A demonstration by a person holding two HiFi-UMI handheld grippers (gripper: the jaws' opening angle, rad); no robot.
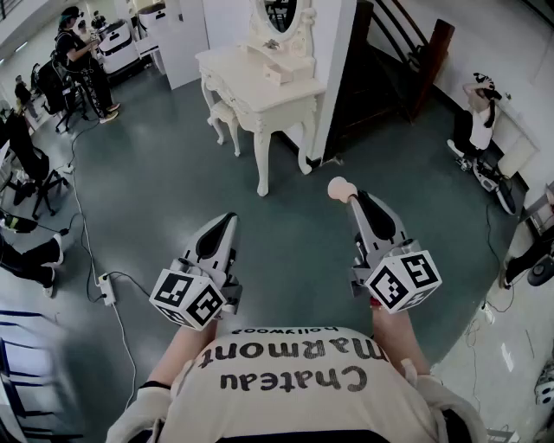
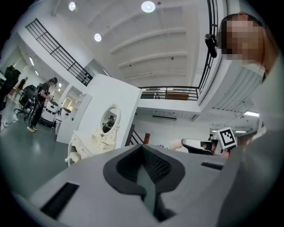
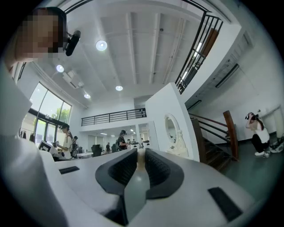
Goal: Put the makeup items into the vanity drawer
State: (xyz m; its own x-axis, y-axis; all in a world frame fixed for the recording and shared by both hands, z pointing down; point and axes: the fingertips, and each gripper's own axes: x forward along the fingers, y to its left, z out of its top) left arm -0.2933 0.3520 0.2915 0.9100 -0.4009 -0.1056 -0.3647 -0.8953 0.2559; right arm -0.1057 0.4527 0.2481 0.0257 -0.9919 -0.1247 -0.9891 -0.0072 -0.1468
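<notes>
We log the right gripper [image 1: 355,197] with jaws pressed onto one pale pink makeup item [image 1: 340,189]. Its rounded end pokes out past the tips, forward and a bit left. In the right gripper view it shows as a thin pale strip [image 3: 140,156] pinched between the dark pads. The left gripper [image 1: 227,218] has its jaws brought together with nothing between them, which its own view confirms [image 2: 143,165], and it sits level with the right gripper and near it. The key relation is that the white vanity [image 1: 260,86] stands well ahead of both grippers across bare floor, up and slightly left of the held item. The loaded right gripper is about as near to it as the left, and its jaws point roughly that way. The item's long axis runs along the jaws. We cannot make out the drawer front from here, or whether it is pulled out, so we judge the free left gripper will be needed for it. The count is one makeup item in hand, two grippers, one vanity with one oval mirror [image 1: 280,13], and one small box on the vanity top [image 1: 279,73]. There is also one power strip [image 1: 107,288] on the floor at left. Several other people are round the room edges, well apart from us.
</notes>
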